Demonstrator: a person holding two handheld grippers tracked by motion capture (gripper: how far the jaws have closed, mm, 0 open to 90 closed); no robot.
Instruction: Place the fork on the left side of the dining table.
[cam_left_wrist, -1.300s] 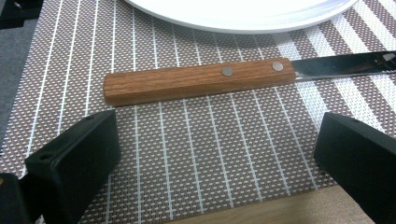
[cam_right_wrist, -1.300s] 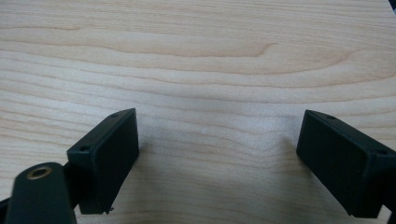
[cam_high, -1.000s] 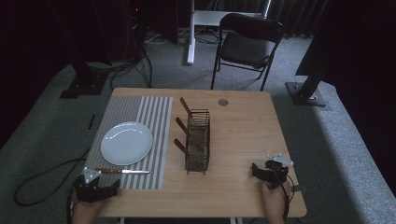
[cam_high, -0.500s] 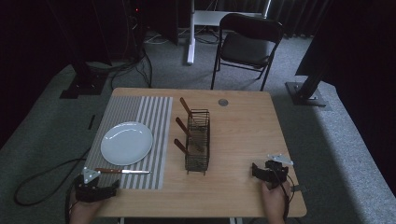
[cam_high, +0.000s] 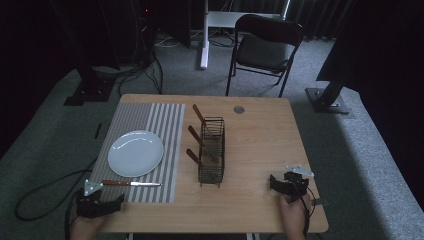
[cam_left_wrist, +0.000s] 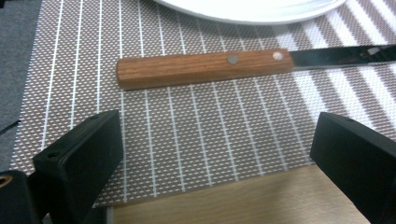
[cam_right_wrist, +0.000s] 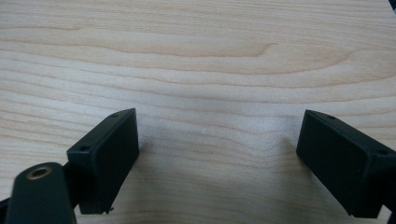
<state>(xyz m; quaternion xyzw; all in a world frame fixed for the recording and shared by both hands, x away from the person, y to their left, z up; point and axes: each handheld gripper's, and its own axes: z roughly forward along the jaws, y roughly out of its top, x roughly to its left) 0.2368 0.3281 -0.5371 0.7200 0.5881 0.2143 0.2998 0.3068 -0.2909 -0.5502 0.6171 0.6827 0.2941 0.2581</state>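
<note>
A knife with a wooden handle (cam_left_wrist: 201, 67) (cam_high: 131, 183) lies on the striped placemat (cam_high: 150, 120), just below a white plate (cam_high: 135, 153). My left gripper (cam_high: 102, 204) (cam_left_wrist: 219, 154) rests at the table's front left corner, open, its jaws short of the knife handle with nothing between them. At the front right my right gripper (cam_high: 281, 183) (cam_right_wrist: 217, 154) is open over bare wood. A black wire rack (cam_high: 211, 150) in the middle of the table holds three wooden-handled utensils (cam_high: 198, 114).
The wooden table (cam_high: 260, 135) has a small round grey disc (cam_high: 238, 109) near its far edge. A black folding chair (cam_high: 265, 47) and stand bases sit on the floor beyond. A cable (cam_high: 40, 195) loops on the floor at left.
</note>
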